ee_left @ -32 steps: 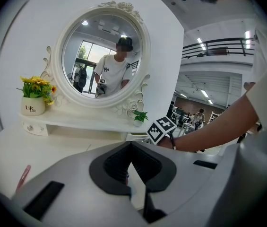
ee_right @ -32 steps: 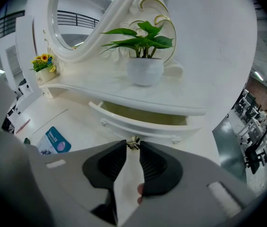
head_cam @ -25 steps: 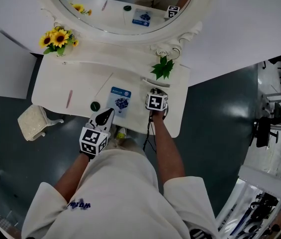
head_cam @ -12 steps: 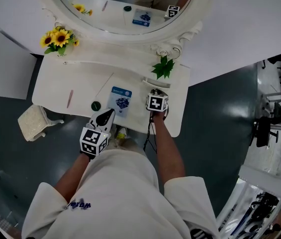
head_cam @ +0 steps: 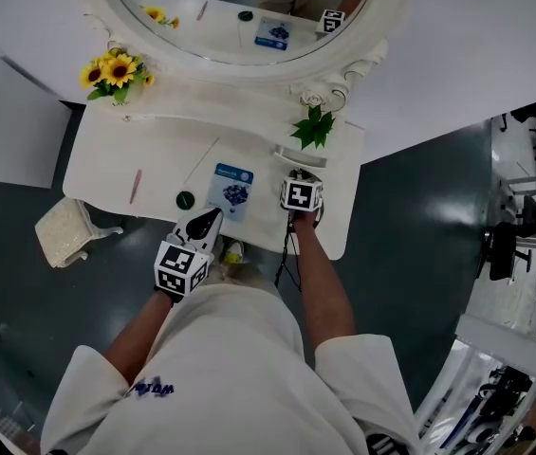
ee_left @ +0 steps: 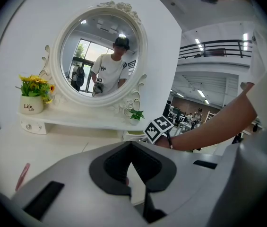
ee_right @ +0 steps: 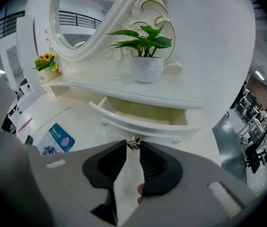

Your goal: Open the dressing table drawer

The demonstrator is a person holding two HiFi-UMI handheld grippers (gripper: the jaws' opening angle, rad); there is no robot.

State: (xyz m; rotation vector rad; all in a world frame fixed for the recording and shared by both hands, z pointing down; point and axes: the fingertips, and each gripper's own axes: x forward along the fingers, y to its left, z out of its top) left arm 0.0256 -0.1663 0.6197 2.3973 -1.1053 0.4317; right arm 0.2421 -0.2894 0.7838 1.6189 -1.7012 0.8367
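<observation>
The white dressing table (head_cam: 106, 173) carries a small drawer (ee_right: 142, 119) under its raised shelf, below a potted plant (ee_right: 145, 56). The drawer stands pulled out, its pale inside showing. My right gripper (ee_right: 133, 146) is shut on the drawer's small brass knob (ee_right: 133, 143), which sits pinched at the jaw tips. In the head view the right gripper (head_cam: 298, 176) points at the drawer (head_cam: 291, 156) from the table's front. My left gripper (head_cam: 206, 220) hovers at the table's front edge, shut with nothing in it; in its own view the left gripper (ee_left: 131, 144) faces the mirror.
On the tabletop lie a blue packet (head_cam: 231, 187), a dark round lid (head_cam: 185, 200) and a pink pen (head_cam: 135, 185). A pot of sunflowers (head_cam: 116, 72) stands on the shelf at left. An oval mirror (head_cam: 239, 17) rises behind. A cushioned stool (head_cam: 68, 233) sits at the table's left front.
</observation>
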